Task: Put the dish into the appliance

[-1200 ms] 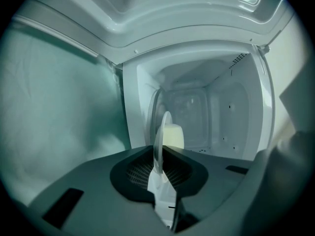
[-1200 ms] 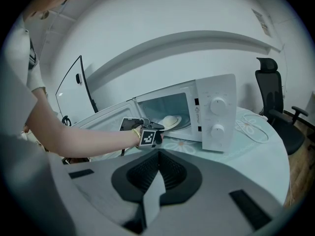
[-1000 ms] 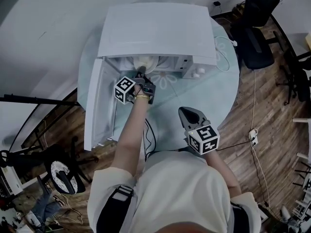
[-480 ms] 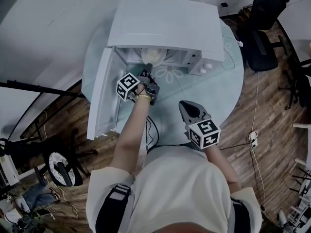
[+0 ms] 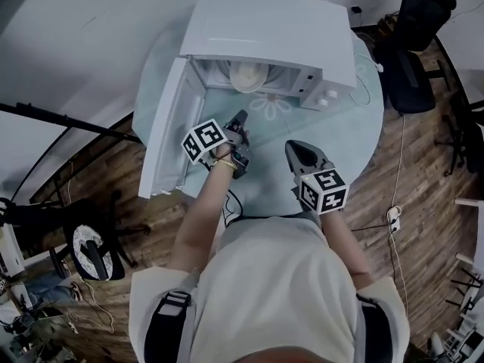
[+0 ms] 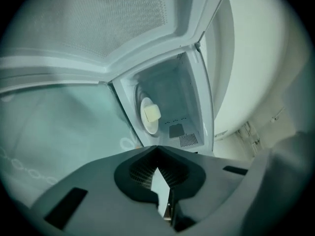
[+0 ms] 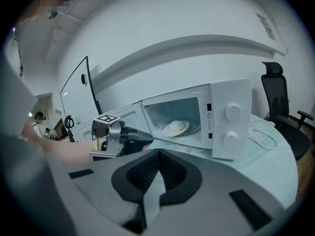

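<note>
- Jaws: left gripper (image 6: 157, 151) has just been closing and now has its jaws together with nothing between them. Right gripper (image 7: 157, 154) also has its jaws together and is empty, held over the worktop (image 5: 340, 134) near the person.
- Dish: a plate (image 7: 176, 128) with a pale rounded lump on it sits inside the microwave (image 5: 265, 29), on the cavity floor, upright. No gripper touches it.
- Step in hand, as I judge it: the plate is in, so the door (image 5: 162, 134) is what remains; it stands wide open, hinged at the left.
- To do it well:
  - The left gripper is on the door's inner side, so it should go round the free edge first.
  - Push with the shut jaws on the outer face near the free edge, following the arc about the hinge.
  - Push slow and steady. The top looks slick and the oven could slide.
  - Keep the right gripper out of the swing, or rest it against the casing.
  - Press until the door sits flush.
- Materials and shapes:
  - The microwave is a boxy white shell with a smooth, slightly glossy finish.
  - It has two round knobs (image 7: 230, 124) on the right-hand panel.
  - The door window shows a fine perforated mesh (image 6: 98, 18).
  - The plate is round, white and looks glazed.
  - The worktop is round, pale green and smooth, with a faint flower print.
  - The jaws are grey plastic with dark ribbed pads (image 7: 145, 171).
</note>
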A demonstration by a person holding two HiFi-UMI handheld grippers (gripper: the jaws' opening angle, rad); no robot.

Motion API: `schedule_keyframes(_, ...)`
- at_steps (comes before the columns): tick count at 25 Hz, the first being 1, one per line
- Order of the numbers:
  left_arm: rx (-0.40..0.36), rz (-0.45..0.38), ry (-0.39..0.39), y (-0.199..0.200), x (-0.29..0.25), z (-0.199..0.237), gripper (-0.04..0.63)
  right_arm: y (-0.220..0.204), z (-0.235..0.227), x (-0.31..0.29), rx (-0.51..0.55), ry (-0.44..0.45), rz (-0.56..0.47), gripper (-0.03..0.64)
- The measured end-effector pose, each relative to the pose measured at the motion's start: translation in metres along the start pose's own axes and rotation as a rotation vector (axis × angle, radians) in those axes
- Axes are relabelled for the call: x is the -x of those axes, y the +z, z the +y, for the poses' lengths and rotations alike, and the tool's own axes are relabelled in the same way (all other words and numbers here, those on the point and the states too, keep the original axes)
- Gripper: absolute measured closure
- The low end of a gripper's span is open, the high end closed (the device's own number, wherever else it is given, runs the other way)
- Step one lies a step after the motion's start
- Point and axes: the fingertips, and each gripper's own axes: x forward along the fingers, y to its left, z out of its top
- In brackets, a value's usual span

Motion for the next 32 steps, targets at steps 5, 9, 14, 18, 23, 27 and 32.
schedule_keyframes(5, -0.129, 0.027, 0.000, -0.011, 0.034, -0.009, 0.586, -0.002, 0.007, -0.004, -0.003, 0.013, -0.010, 0.609)
schedule_keyframes(9, -0.213, 0.038, -0.006, -0.017, 0.059, -0.018, 0.586, -0.004, 0.012, -0.005, -0.029, 0.027, -0.021, 0.610)
schedule_keyframes(14, -0.377, 0.066, 0.029, -0.028, 0.085, -0.024, 0.586, -0.009, 0.013, -0.005, -0.067, 0.036, -0.029, 0.609)
schedule_keyframes(18, -0.435, 0.080, 0.036, -0.038, 0.104, -0.027, 0.586, -0.013, 0.014, -0.002, -0.072, 0.040, -0.028, 0.609)
schedule_keyframes(23, -0.445, 0.102, 0.061, -0.049, 0.121, -0.017, 0.586, -0.012, 0.019, 0.000, -0.058, 0.052, -0.034, 0.609)
schedule_keyframes(27, -0.417, 0.120, 0.078, -0.057, 0.128, -0.003, 0.586, -0.013, 0.025, 0.002, -0.049, 0.061, -0.037, 0.609)
schedule_keyframes(32, -0.386, 0.134, 0.087, -0.062, 0.128, 0.005, 0.586, -0.022, 0.024, 0.004, -0.064, 0.064, -0.004, 0.610)
